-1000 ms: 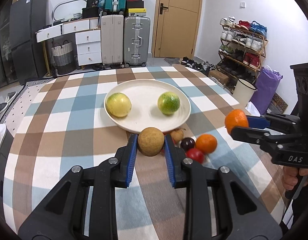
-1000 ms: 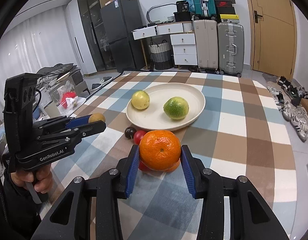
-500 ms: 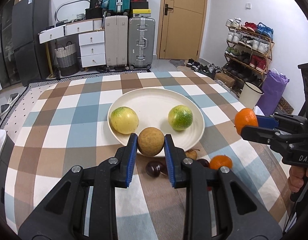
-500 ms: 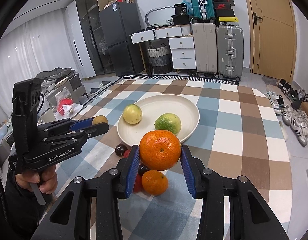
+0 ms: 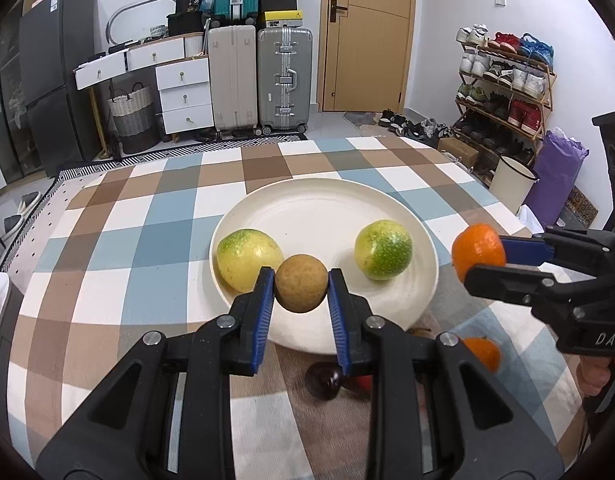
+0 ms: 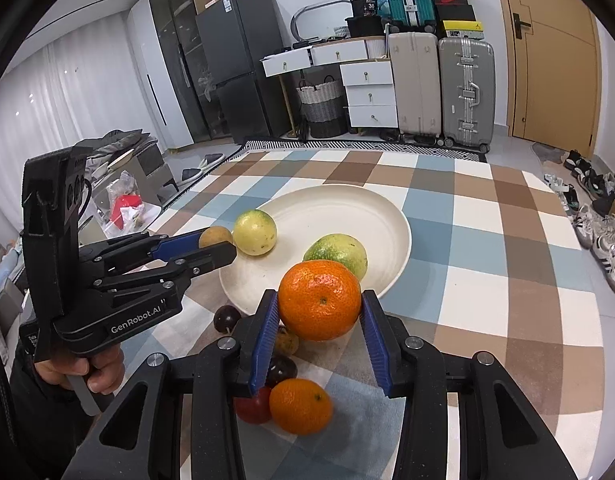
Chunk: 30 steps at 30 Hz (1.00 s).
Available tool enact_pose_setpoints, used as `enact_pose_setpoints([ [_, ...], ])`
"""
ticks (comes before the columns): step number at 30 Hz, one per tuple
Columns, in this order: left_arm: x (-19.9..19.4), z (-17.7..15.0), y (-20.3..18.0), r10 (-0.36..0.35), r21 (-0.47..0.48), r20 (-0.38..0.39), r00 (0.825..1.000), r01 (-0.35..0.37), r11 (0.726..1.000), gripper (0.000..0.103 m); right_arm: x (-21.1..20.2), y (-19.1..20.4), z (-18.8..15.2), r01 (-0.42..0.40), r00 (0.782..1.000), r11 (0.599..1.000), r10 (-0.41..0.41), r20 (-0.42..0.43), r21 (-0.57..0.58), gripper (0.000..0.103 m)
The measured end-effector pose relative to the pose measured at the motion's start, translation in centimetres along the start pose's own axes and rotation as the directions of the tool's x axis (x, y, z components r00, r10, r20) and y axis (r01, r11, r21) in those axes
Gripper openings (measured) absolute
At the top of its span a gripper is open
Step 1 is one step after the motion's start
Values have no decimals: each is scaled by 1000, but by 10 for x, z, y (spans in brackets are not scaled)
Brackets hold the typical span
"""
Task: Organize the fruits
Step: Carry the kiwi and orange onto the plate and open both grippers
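My left gripper [image 5: 301, 289] is shut on a small brown round fruit [image 5: 301, 289] and holds it above the near rim of the white plate [image 5: 323, 208]. My right gripper [image 6: 318, 301] is shut on an orange [image 6: 318, 301], raised at the plate's near right edge. The plate [image 6: 347, 204] holds two yellow-green fruits [image 5: 247, 258] [image 5: 383, 249]. On the checked cloth in front of the plate lie a second orange [image 6: 300, 406], a red fruit [image 6: 253, 406], dark plums [image 6: 226, 318] and a small brown fruit [image 6: 287, 342].
The checked table's right edge [image 5: 507, 216] is near a white bin [image 5: 511, 184] and a shoe rack [image 5: 503, 80]. Suitcases [image 5: 259, 76] and drawers stand behind the table. Clutter sits on a low surface [image 6: 127, 204] at the left.
Both grippers have risen and moved toward the plate with their fruit. The left gripper's brown fruit now hangs over the plate's near rim. The loose fruits lie lower in view.
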<state>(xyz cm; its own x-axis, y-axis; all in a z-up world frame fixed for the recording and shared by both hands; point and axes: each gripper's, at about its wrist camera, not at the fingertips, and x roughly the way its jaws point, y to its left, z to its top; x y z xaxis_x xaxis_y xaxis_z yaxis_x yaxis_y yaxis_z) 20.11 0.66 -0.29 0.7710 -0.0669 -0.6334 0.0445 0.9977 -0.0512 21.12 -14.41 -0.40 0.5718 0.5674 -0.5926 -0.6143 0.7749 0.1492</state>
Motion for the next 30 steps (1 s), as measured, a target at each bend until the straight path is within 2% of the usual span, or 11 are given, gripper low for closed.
enact_pose_setpoints([
  [17,42,1,10,-15,-1,-41,999,15,1000,24,48,-4,7,-25,998,1000,24,-63,-3,42],
  [30,47,-1,10,-31,1,-54,998,31,1000,24,66,-5,22,-7,998,1000,6,-60,-21,42],
])
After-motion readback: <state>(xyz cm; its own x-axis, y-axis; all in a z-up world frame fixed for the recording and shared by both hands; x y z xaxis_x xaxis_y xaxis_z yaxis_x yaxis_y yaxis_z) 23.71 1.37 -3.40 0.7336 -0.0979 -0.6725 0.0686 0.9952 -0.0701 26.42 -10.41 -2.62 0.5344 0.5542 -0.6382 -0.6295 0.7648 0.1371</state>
